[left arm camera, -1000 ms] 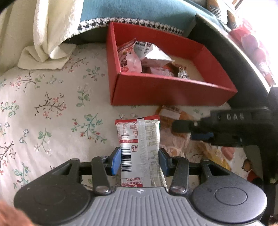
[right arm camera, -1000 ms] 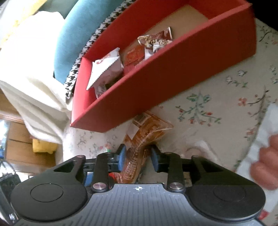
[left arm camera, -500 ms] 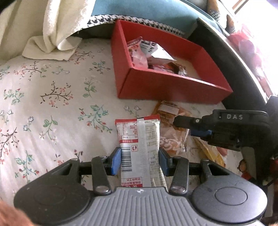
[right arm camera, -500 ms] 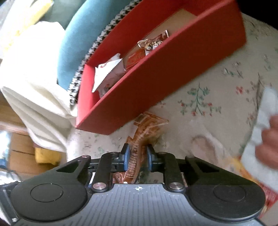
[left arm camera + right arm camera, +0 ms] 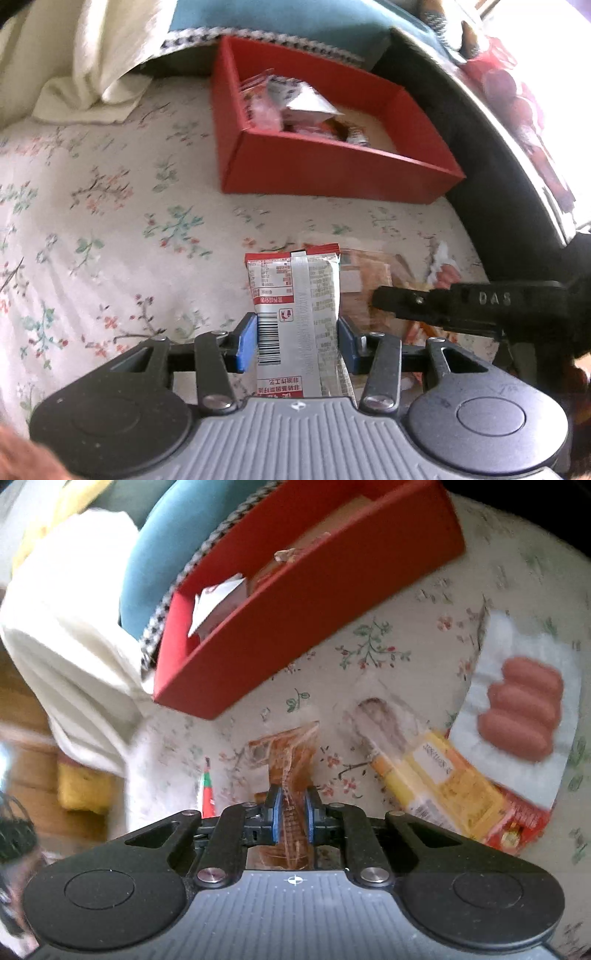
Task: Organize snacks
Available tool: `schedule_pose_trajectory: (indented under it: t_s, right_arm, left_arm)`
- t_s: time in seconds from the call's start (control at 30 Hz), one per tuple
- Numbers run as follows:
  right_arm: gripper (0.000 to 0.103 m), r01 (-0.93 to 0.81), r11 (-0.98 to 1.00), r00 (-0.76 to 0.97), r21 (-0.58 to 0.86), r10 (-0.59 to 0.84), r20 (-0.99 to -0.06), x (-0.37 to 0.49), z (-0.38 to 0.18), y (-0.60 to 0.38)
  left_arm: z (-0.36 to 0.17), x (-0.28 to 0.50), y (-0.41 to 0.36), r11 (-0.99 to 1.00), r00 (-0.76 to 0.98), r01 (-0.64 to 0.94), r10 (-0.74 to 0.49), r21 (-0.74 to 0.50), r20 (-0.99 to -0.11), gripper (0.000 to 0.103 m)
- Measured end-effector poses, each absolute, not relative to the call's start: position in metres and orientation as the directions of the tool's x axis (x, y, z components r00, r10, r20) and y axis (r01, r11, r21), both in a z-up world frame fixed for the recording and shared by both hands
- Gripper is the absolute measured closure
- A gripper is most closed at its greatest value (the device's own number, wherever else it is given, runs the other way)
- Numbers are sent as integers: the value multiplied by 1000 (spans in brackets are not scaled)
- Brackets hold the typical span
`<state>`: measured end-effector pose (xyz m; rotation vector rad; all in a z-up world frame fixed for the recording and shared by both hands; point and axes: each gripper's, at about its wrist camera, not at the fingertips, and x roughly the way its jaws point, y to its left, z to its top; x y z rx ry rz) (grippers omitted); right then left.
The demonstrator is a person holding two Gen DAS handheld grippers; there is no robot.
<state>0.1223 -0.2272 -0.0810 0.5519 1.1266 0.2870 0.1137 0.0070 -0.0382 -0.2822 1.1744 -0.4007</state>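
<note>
Though blurred, right claw (image 5: 292,814) pinching brown packet (image 5: 291,753), left claw (image 5: 297,341) clamping barcode packet (image 5: 295,295).

I see a floral bedsheet (image 5: 110,229) under everything, a cream towel (image 5: 92,74) crumpled at its far edge, and a teal cushion (image 5: 159,554) with houndstooth trim behind.

Your left tongs (image 5: 297,341) have open floral bedsheet (image 5: 110,229) ahead and to the left, nothing lying on it up to the red box (image 5: 332,173). The box's near wall bars a low approach; its far right half is bare inside, wrappers (image 5: 291,107) heaped at the left end. The right tongs (image 5: 406,301) crowd your right side. Beyond the right tongs (image 5: 291,812), a yellow packet (image 5: 443,782) and sausage pack (image 5: 524,709) fill the right; sheet toward the box is free. White cloth (image 5: 74,646) and blue cushion (image 5: 155,554) hem in the box's far side.
</note>
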Motion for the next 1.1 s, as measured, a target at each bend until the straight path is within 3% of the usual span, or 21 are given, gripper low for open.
schedule_pose_trajectory:
  t_s: [0.03, 0.13, 0.17, 0.2, 0.27, 0.43, 0.57, 0.63, 0.8, 0.9, 1.1]
  right_arm:
    - [71, 27, 870, 416, 492, 438, -797, 122, -74, -218]
    - [41, -29, 925, 409, 378, 356, -840, 121, -65, -192]
    - [24, -37, 930, 403, 365, 348, -846, 122, -65, -183]
    - [16, -48, 937, 407, 346, 335, -850, 121, -64, -173]
    - [16, -93, 952, 385, 292, 305, -871, 123, -68, -152]
    - [28, -227, 974, 412, 10, 105, -905, 112, -81, -115]
    - [48, -208, 974, 379, 89, 164, -911, 116, -69, -135]
    - [69, -184, 976, 388, 120, 184, -903, 116, -60, -148]
    - [74, -145, 963, 372, 229, 268, -889, 117, -55, -172]
    - [76, -87, 918, 360, 386, 390, -847, 115, -58, -183]
    - [77, -43, 850, 367, 525, 502, -783, 119, -66, -191]
  left_arm:
    - [-39, 114, 11, 899, 331, 139, -437, -414, -837, 64]
    - [-33, 117, 28, 899, 365, 93, -430, -427, -826, 64]
    - [-30, 118, 33, 898, 380, 81, -429, -433, -819, 64]
    - [-27, 118, 37, 898, 394, 74, -426, -434, -814, 64]
    - [-20, 117, 44, 903, 423, 69, -411, -424, -807, 64]
    - [-14, 112, 52, 913, 454, 82, -390, -398, -801, 64]
    - [-12, 110, 57, 913, 458, 91, -392, -397, -798, 64]
    - [-12, 110, 56, 909, 458, 93, -402, -407, -793, 64]
    - [-5, 112, 47, 903, 466, 121, -419, -412, -779, 64]
    - [-6, 113, 40, 905, 458, 129, -417, -405, -786, 64]
    - [-14, 114, 40, 908, 442, 113, -410, -404, -798, 64]
